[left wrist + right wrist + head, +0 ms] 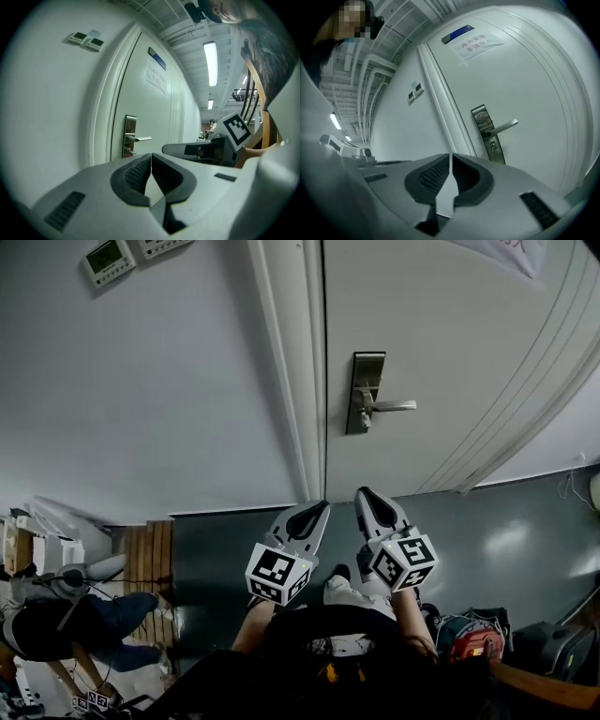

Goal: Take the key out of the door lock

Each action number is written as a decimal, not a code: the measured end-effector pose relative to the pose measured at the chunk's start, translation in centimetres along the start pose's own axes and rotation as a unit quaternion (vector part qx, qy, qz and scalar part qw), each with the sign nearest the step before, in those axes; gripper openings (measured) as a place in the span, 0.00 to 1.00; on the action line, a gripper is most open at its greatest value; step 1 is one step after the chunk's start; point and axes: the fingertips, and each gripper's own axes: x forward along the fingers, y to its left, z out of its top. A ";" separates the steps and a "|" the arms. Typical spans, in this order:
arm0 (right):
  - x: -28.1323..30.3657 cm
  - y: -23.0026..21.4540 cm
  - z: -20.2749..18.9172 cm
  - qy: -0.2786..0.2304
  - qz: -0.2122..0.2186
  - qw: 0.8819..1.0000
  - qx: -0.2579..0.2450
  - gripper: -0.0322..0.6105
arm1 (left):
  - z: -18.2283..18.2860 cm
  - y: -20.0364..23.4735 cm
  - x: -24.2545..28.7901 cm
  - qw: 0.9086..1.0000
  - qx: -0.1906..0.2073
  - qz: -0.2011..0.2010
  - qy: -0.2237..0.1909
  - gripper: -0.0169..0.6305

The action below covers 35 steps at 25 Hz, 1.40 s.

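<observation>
Nothing done yet: key point(492, 146) still in door lock point(365, 395), well apart from left gripper point(322, 506) and right gripper point(365, 493), both clenched empty.

Your ceiling tube point(210, 63) lights things evenly; the floor point(506, 540) shows soft glare; your 2 gripper views warp at the edges.

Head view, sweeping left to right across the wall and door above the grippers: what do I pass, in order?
wall control panels → door frame → lock plate → lever handle
</observation>
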 end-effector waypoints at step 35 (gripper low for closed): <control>10.1 -12.2 -0.6 0.032 -0.021 0.991 0.131 0.06 | -0.3 4.8 11.4 0.998 0.009 -0.018 0.052 0.04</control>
